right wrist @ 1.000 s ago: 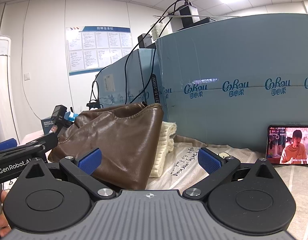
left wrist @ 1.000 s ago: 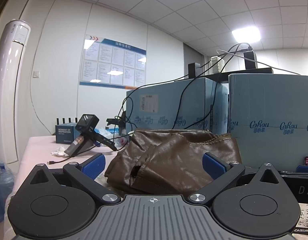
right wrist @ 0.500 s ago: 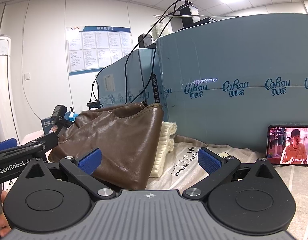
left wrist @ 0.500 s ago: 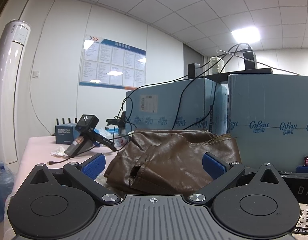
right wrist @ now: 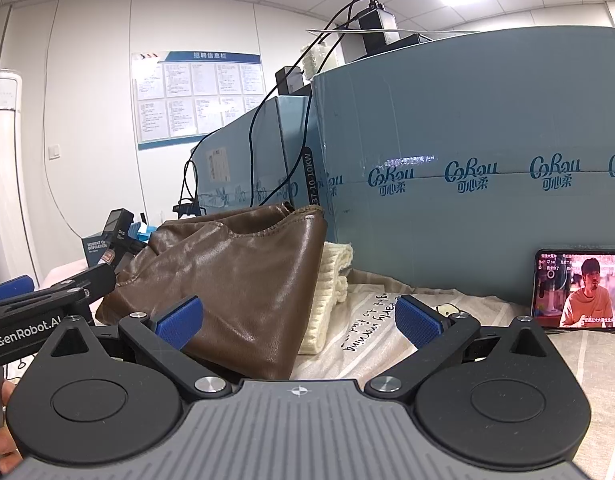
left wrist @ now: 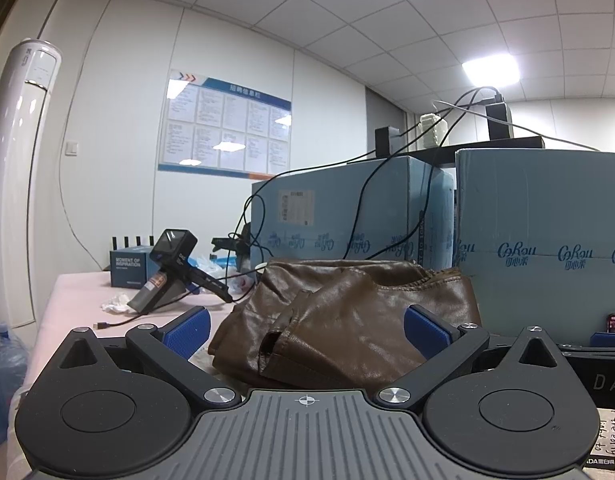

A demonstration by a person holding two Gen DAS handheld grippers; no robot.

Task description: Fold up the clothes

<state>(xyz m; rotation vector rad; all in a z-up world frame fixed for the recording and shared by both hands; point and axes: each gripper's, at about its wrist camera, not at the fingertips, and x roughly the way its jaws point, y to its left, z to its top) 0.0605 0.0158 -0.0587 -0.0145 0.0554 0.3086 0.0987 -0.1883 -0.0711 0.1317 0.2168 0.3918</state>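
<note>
A brown leather garment (left wrist: 347, 316) lies in a heap on the table, just ahead of both grippers; it also shows in the right wrist view (right wrist: 243, 280). A cream knitted garment (right wrist: 331, 292) lies under its right side. My left gripper (left wrist: 306, 326) is open and empty, low, with the heap between and beyond its blue pads. My right gripper (right wrist: 297, 322) is open and empty, facing the heap's right end. The left gripper's body (right wrist: 47, 308) shows at the left of the right wrist view.
Tall blue cartons (right wrist: 467, 184) stand close behind the clothes, with cables over them. A phone (right wrist: 583, 290) with a lit screen leans against a carton at the right. A printed cloth (right wrist: 387, 320) covers the table. A handheld device (left wrist: 167, 276) and small box (left wrist: 129, 266) lie at the far left.
</note>
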